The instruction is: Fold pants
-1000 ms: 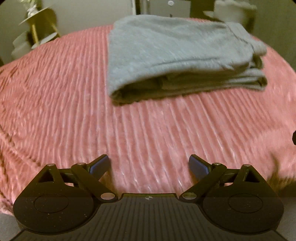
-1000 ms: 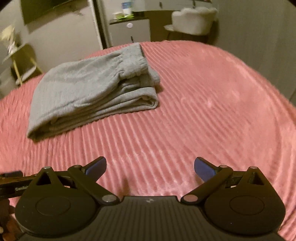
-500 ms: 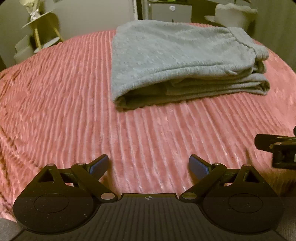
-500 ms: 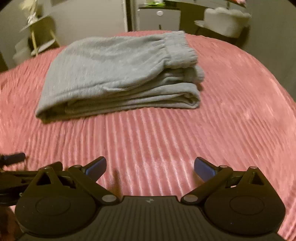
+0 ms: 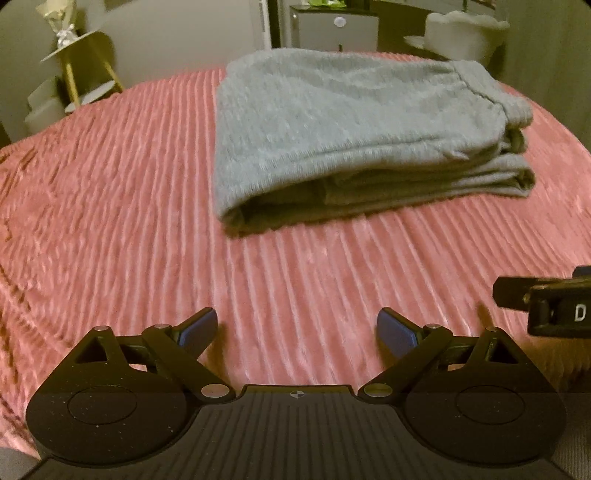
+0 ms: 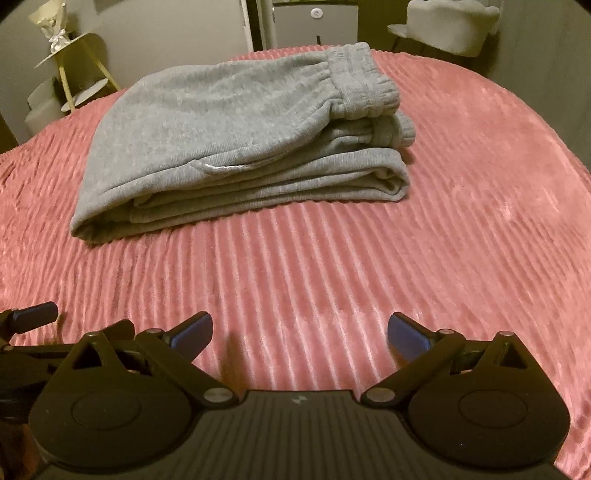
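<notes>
pants (image 6: 236, 147) look done: grey sweatpants in a stacked bundle on the pink ribbed bedspread (image 6: 443, 240), toward the far side of the bed, waistband (image 6: 354, 85) on top at the right end, rounded fold at the left end. left gripper (image 5: 295, 328) jaws spread wide, nothing in them. right gripper (image 6: 299, 332) same, jaws apart and empty. both sit low over bare bedspread, well apart from the bundle, side by side; each one's edge shows in the other's view. my read: this is the check/retreat step, not another fold. to do it well, keep the jaws released and clear of the fabric so nothing snags and drags a layer out. only flaw i can see is the near-left corner gaping a bit, lower layers slightly offset from the top one. if tidying, press down flat on top rather than pinch an edge; pinching one layer would likely pull the stack apart. white chair (image 6: 450, 26) and gold side table (image 6: 77, 70) behind the bed are irrelevant.
</notes>
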Available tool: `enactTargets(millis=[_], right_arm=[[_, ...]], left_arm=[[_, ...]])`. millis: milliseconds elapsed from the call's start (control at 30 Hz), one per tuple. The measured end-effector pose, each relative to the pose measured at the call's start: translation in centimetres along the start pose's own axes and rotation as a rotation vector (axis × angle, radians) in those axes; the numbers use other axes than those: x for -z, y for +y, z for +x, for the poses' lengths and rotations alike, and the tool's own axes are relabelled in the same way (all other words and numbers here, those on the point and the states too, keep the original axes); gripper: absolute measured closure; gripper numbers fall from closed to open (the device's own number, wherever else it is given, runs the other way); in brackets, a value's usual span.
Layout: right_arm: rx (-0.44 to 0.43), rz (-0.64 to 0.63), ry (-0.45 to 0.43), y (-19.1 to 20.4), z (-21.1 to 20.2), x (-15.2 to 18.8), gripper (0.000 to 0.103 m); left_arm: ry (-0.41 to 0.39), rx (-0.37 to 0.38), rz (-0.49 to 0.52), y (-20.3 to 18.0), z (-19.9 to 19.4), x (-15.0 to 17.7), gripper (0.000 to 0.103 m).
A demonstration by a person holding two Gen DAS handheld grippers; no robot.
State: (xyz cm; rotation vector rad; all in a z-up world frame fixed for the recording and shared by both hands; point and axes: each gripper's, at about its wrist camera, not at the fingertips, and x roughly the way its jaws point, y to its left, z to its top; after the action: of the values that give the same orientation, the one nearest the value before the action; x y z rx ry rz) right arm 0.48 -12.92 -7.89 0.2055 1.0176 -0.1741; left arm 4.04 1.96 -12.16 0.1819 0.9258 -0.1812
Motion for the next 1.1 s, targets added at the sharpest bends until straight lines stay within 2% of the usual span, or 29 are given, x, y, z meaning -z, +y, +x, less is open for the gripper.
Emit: enactTargets(millis=[133, 233, 400, 533, 867, 1100], right_arm=[[0.057, -0.057, -0.014, 0.9, 0.7, -0.6, 0.002], [0.086, -0.103, -0.021, 1.5, 1.2, -0.8, 0.002], [0.072, -0.07, 0.017, 0.9, 2.2, -0.8, 0.002], [0.059, -0.028, 0.026, 0.4, 2.5, -0.7, 0.002], [0.058, -0.034, 0.04, 0.7, 2.9, -0.7, 0.002], [0.062, -0.028, 0.038, 0.7, 2.8, -0.6, 0.002]], left_arm=[[-0.02, -0.035, 0.027, -0.4, 0.2, -0.6, 0.006], [-0.006, -0.058, 0.047, -0.8, 0.8, -1.1, 0.006], [0.029, -0.034, 0.011, -0.3, 2.2, -1.4, 0.006], [0.04, -0.035, 0.036, -0.5, 2.5, -1.0, 0.006], [0.045, -0.028, 0.017, -0.2, 2.6, -0.9, 0.006], [0.046, -0.038, 0.038, -0.3, 2.2, -0.6, 0.006]])
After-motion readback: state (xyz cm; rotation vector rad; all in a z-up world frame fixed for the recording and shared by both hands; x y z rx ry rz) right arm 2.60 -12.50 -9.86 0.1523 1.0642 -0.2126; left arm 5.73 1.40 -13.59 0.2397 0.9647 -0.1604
